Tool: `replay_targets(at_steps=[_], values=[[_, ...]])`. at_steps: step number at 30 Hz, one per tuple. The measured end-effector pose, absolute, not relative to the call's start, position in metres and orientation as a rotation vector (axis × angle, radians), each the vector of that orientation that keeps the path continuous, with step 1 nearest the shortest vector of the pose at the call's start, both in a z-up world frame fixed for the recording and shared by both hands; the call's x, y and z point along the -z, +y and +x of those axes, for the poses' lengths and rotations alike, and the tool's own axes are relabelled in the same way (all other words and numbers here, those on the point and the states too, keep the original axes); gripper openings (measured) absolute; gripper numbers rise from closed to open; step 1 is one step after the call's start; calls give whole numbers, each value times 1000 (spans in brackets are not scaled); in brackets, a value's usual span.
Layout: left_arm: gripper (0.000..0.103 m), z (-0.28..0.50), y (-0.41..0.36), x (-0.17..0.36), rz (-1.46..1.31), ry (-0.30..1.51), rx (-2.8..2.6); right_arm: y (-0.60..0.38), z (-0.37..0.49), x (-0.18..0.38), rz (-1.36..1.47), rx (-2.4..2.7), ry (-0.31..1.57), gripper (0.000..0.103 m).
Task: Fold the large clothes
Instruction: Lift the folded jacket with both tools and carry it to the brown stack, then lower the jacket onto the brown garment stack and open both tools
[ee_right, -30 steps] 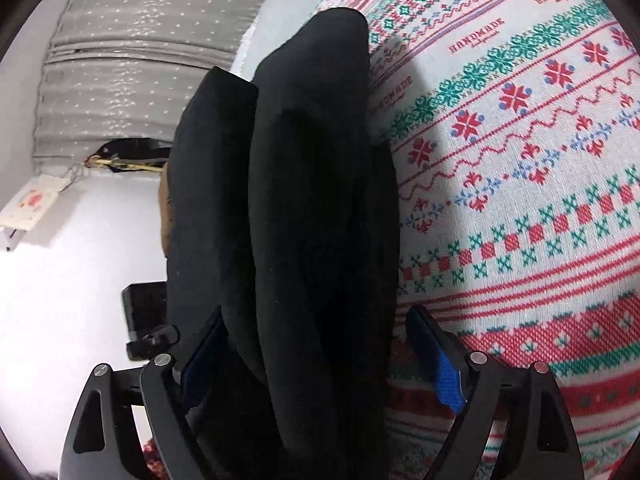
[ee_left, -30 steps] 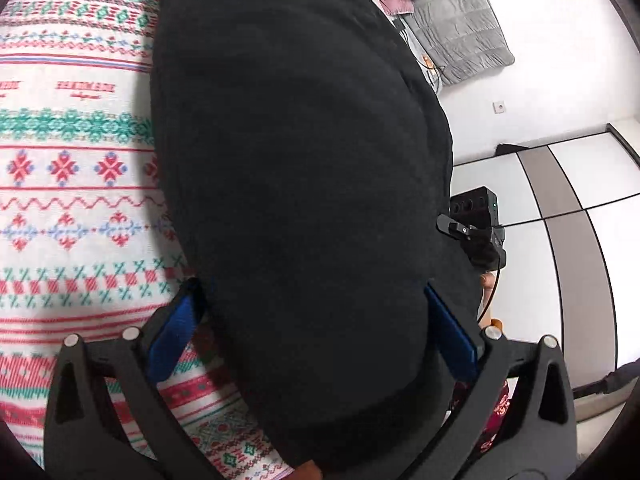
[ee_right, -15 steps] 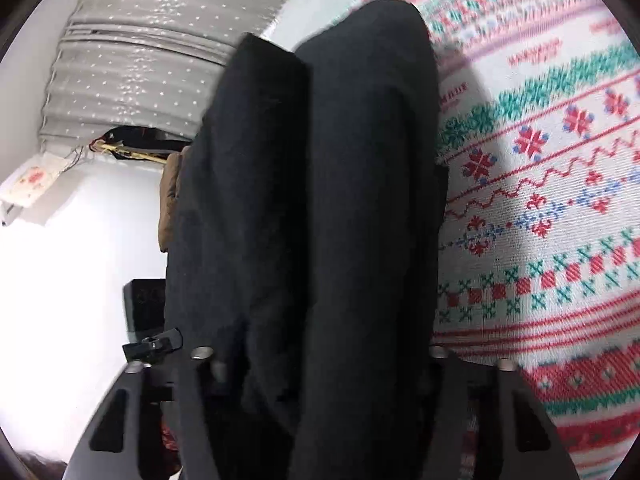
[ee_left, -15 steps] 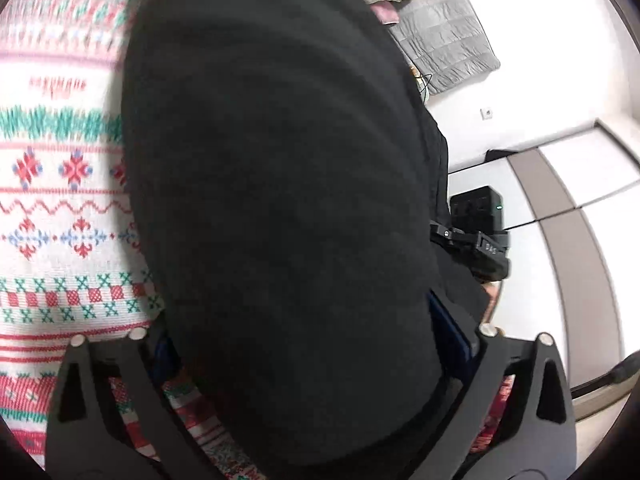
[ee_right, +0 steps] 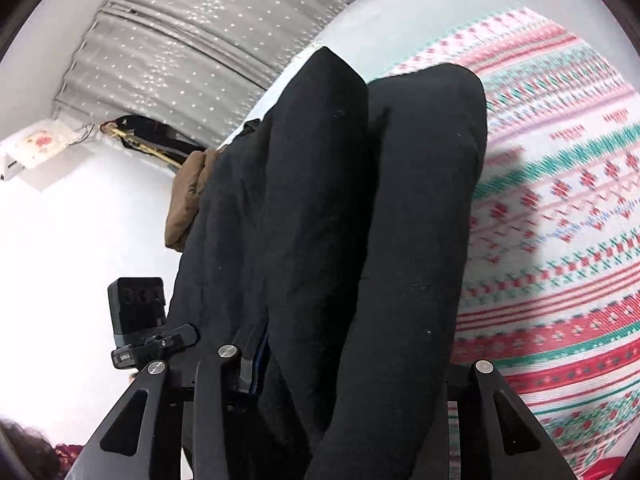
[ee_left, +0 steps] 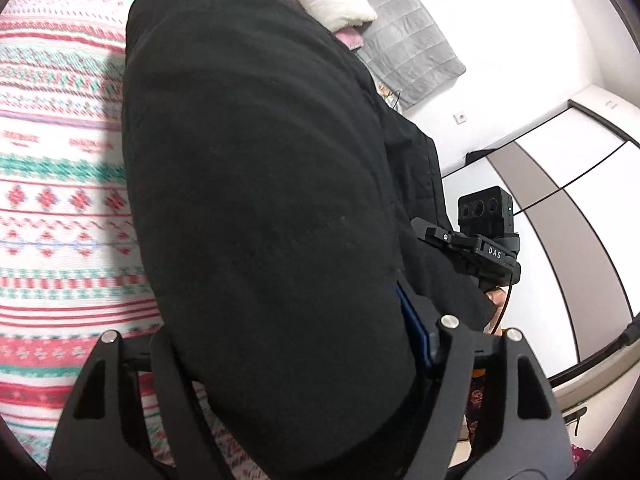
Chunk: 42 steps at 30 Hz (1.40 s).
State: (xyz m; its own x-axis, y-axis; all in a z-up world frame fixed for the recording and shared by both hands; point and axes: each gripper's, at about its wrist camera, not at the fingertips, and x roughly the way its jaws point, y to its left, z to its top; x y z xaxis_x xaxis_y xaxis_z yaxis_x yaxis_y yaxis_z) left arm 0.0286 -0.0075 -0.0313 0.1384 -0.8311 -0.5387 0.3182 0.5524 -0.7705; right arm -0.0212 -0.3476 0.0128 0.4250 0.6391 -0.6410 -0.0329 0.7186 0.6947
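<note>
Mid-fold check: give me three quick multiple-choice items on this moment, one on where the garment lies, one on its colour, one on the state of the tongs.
1. The garment lies over:
A. a patterned red, green and white bedspread
B. a bare wooden floor
C. a glass desk

2. The garment is:
A. white
B. black
C. yellow

3. The left tongs and right tongs are:
A. both open and apart from the cloth
B. only the left closed
C. both closed on the cloth

Answers:
1 A, the pattern shows beside the cloth in both views.
2 B, its whole surface is black.
3 C, black fabric fills the space between the fingers in each view.
</note>
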Motion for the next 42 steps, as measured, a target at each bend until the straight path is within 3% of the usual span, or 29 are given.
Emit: replay_targets(at_steps=[13, 27, 32, 37, 39, 42], values=[[74, 71, 167, -76, -571, 950, 767, -183, 71, -110, 533, -635, 975, 40], [74, 227, 422, -204, -518, 733, 553, 97, 308, -216, 460, -904, 845, 41], [76, 294, 512, -163, -565, 710, 476, 179, 389, -195, 443, -945, 856, 44], [87, 343, 577, -27, -705, 827, 278, 235, 466, -82, 518, -839, 1024, 58], [88, 344, 597, 13, -878, 789, 327, 250, 488, -27, 540, -749, 1123, 67], [88, 334, 604, 14, -890, 731, 378, 249, 496, 3, 682, -841, 1118, 70]])
